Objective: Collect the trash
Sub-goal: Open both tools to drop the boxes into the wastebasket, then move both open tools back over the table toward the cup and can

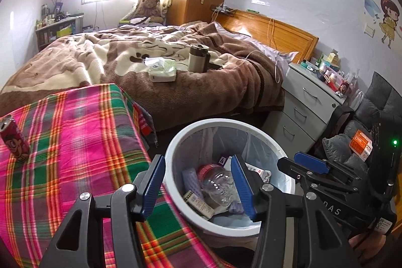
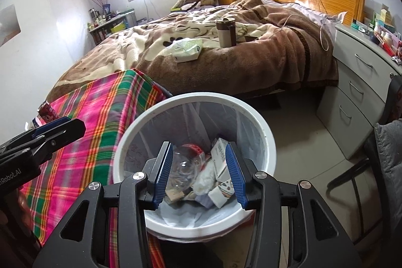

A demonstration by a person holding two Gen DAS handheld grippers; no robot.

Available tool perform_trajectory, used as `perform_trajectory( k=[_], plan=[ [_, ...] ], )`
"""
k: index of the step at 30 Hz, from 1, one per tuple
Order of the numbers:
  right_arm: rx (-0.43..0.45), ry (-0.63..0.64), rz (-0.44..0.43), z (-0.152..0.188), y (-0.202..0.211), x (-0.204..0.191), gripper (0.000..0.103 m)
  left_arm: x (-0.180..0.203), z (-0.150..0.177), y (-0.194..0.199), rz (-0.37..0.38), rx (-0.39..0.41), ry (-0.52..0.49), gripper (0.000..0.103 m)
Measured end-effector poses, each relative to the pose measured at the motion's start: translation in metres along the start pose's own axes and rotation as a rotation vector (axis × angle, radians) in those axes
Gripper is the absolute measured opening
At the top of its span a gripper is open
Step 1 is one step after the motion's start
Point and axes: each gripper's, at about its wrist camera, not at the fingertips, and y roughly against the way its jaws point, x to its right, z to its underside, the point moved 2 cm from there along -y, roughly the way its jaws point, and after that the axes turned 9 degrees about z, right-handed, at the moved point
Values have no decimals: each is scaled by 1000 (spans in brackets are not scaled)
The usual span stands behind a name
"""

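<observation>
Hovering over the bin (image 2: 261,127), I have both tongs partly open and empty. My right tongs (image 2: 199,175) hang above the bin's mouth, pads apart with nothing between them; what shows in the gap lies down in the bin: a clear bottle (image 2: 184,167) with a red label, small cartons (image 2: 221,160) and crumpled tissue (image 2: 204,180). My left tongs (image 1: 198,185) sit at the bin's left rim, beside the plaid tabletop (image 1: 75,132), also parted and holding nothing; the same bottle (image 1: 218,182) shows between the pads, well below them. In the left view the right tongs (image 1: 311,163) reach in from the right, over the rim. A red can (image 1: 13,140) stands upright on the tabletop, well apart from the left tongs. On the bed (image 2: 251,62) behind stand a mug (image 2: 226,33) and a tissue pack (image 2: 187,49).
</observation>
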Motion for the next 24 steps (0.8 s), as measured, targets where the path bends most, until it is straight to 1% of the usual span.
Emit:
perform_trajectory(
  k=[7,11,15,18,21,24],
  plan=[
    [28,16,-34,-1,7,-18,45,-16,4,28,-32,38,14,54],
    [56,29,-58,-2,11,-31,45,-29,5,45,-58,66,31,59],
    [73,53,-89,-2,13,-48,52,-44,6,62,-82,91,46,59],
    [87,63,-101,-2,14,-59,52,-57,9,74,-101,104,54,59],
    [92,74,-133,-2,15,-72,53,-67,10,85,-131,118,57,59],
    [102,100,-139,-2,17,-87,55,-79,12,96,-143,132,74,60]
  ],
)
